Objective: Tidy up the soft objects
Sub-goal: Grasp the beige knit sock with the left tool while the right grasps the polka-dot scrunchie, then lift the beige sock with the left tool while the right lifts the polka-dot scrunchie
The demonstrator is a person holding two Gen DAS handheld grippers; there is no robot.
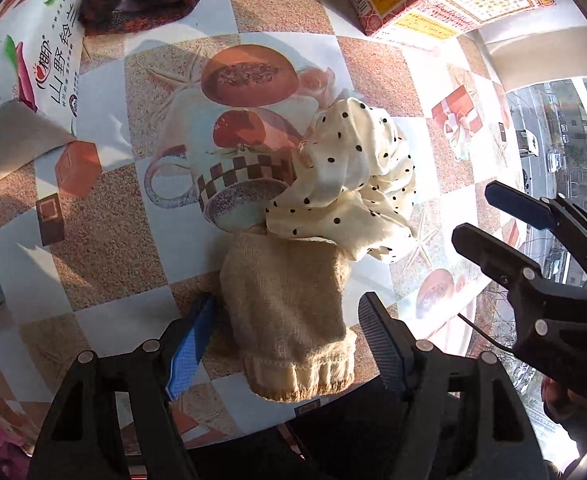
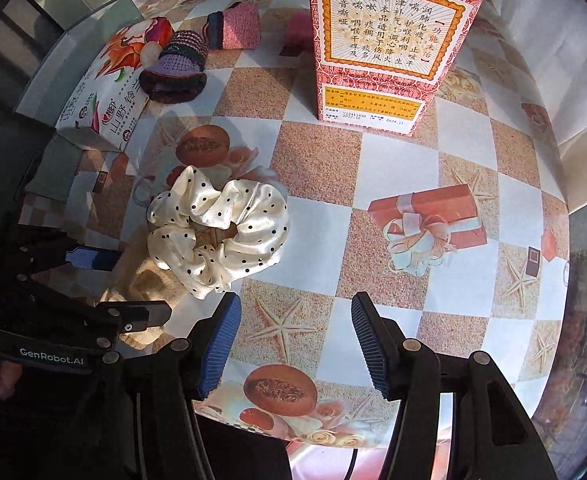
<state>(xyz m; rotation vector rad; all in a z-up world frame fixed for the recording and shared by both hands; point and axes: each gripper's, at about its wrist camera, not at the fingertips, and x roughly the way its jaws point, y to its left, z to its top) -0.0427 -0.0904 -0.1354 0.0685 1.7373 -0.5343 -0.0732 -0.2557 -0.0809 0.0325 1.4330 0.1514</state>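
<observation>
A beige knitted piece [image 1: 289, 316] lies at the table's near edge, between the open fingers of my left gripper [image 1: 287, 344]; the pads stand on either side, apart from it. A cream polka-dot scrunchie [image 1: 353, 184] rests on its far end; it also shows in the right wrist view [image 2: 221, 228]. My right gripper [image 2: 295, 344] is open and empty over bare table, right of the scrunchie; in the left wrist view it [image 1: 489, 216] hovers at the right. A dark purple knitted piece [image 2: 175, 66] and a pink knitted piece [image 2: 239, 26] lie at the back.
A tall red medicine box [image 2: 393, 40] stands at the back. A white snack bag [image 2: 105, 92] lies at the back left under the purple piece. The patterned tablecloth [image 2: 413, 184] ends at a rounded edge close to both grippers.
</observation>
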